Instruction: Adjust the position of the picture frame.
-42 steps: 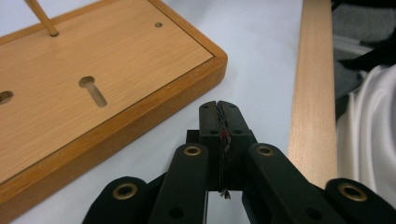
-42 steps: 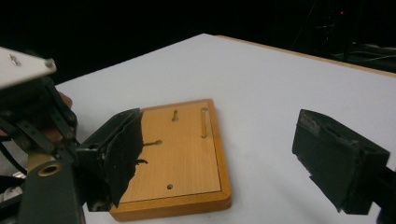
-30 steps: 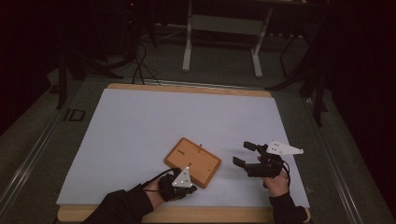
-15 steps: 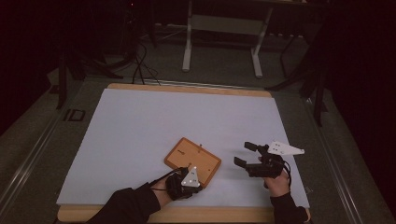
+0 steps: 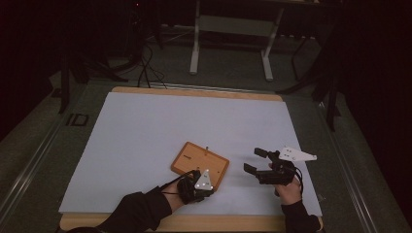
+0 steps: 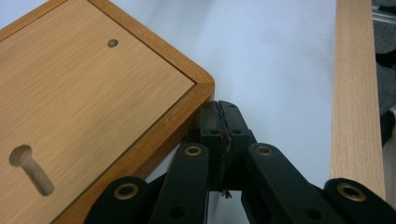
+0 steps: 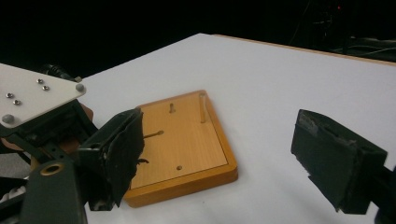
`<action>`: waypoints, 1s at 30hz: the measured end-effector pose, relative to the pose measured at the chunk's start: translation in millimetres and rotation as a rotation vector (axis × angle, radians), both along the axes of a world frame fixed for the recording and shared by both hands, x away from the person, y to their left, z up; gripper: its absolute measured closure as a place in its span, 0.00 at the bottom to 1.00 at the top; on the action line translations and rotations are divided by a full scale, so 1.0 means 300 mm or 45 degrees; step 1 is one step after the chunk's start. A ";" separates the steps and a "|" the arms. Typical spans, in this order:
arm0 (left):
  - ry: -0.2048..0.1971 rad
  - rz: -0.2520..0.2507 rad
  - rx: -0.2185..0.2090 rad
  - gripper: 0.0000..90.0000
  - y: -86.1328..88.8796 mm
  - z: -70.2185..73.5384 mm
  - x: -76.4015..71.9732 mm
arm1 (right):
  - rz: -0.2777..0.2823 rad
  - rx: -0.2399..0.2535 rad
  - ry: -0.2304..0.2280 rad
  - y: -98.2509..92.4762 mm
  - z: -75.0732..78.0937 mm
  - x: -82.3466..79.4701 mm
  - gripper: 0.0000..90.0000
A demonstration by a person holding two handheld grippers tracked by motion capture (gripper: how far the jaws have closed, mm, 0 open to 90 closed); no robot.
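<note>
Left gripper: moved in, jaws closed, empty, tips touching board corner.
Right gripper: wide open, empty, unmoved.

Board on table, left tool touching it, right tool apart

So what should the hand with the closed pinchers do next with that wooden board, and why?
Probably nudge or lift the wooden board at its corner. The left gripper has its jaws shut and pressed against the board's raised rim, low on the white table cover, while the right gripper waits with jaws wide open, facing the board.
</note>
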State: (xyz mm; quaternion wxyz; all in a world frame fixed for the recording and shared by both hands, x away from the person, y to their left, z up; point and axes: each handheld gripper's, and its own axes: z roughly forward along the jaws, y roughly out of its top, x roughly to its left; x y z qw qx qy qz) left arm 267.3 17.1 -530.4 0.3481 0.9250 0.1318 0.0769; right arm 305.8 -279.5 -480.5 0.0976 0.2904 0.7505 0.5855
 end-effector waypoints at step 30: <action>0.009 0.091 -0.027 1.00 -0.070 -0.005 0.116 | 0.013 -0.073 -0.059 0.017 -0.013 -0.001 0.20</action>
